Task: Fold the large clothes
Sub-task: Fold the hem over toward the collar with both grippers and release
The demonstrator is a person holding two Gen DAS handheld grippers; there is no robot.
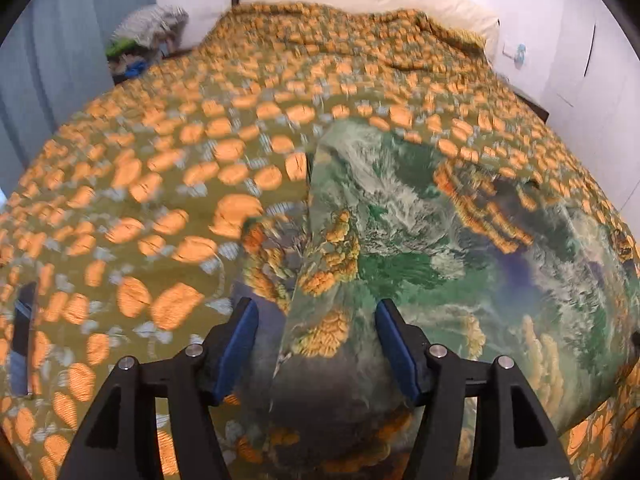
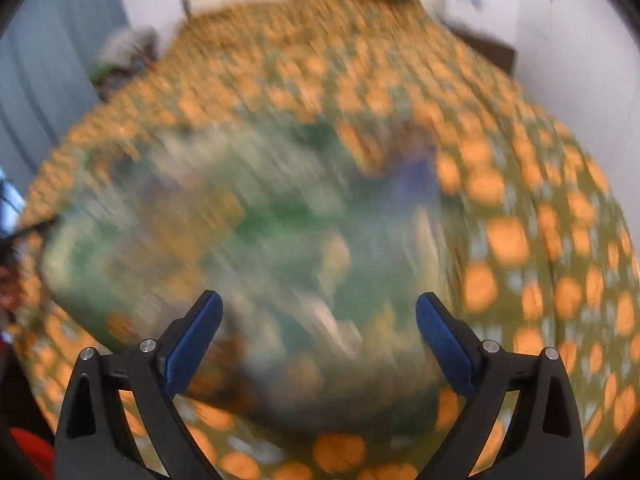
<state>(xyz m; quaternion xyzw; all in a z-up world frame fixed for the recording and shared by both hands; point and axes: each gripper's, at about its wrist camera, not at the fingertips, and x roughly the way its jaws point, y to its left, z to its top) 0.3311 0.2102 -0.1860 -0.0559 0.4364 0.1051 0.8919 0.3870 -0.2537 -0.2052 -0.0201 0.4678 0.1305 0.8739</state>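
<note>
Between the spread pads of the left tool (image 1: 316,344) a green printed garment (image 1: 400,240) rises in a fold off the orange-dotted bed (image 1: 160,168), its near edge cut off below, while the right tool (image 2: 318,336), also spread, shows it only as blur.

Large garment (image 1: 400,232), green-white print with orange and blue-purple patches, lies rumpled and partly folded on bed; blurred in right view (image 2: 256,240).
</note>
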